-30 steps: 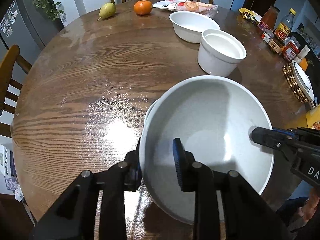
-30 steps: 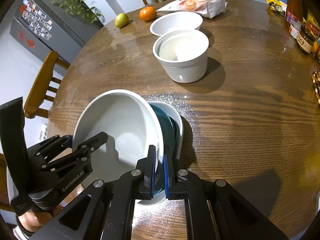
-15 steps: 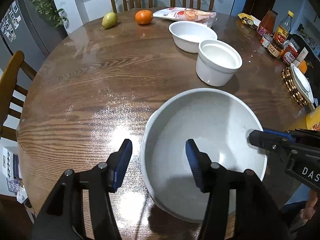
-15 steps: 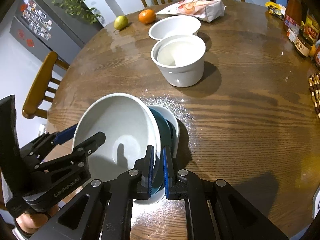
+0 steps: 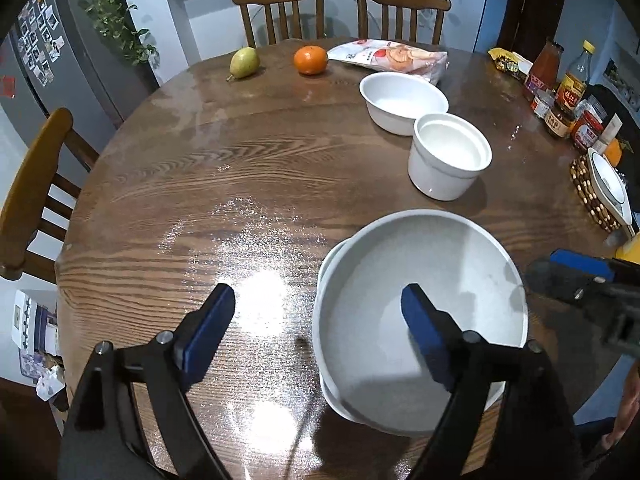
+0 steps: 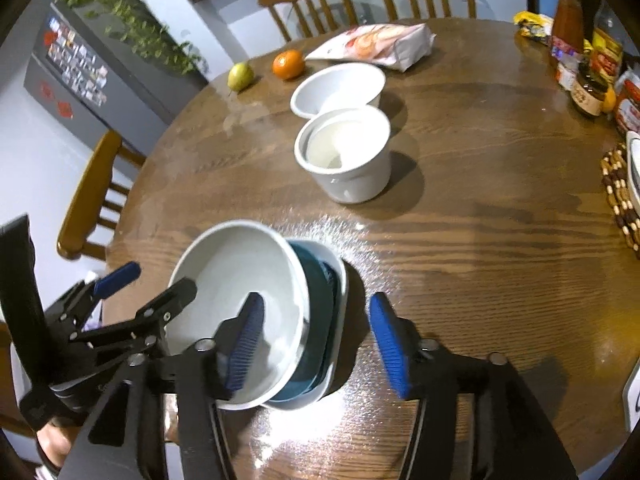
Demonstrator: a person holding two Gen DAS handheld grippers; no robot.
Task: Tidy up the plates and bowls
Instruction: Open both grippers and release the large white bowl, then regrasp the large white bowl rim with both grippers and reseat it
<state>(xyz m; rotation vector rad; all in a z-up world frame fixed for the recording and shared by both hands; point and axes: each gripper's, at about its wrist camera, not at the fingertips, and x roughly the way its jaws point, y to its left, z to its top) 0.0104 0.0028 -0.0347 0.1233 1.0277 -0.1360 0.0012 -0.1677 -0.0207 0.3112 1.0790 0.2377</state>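
both grippers' fingers are opening, clamping nothing; the white bowl (image 6: 236,280) mostly hides the teal bowl (image 6: 320,300) beneath.

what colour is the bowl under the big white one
Dark teal bowl, seen best in the right wrist view, nested beneath the big white bowl.

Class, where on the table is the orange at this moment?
The orange sits at the far edge of the round table, between the pear on its left and the snack bag on its right, in both wrist views.
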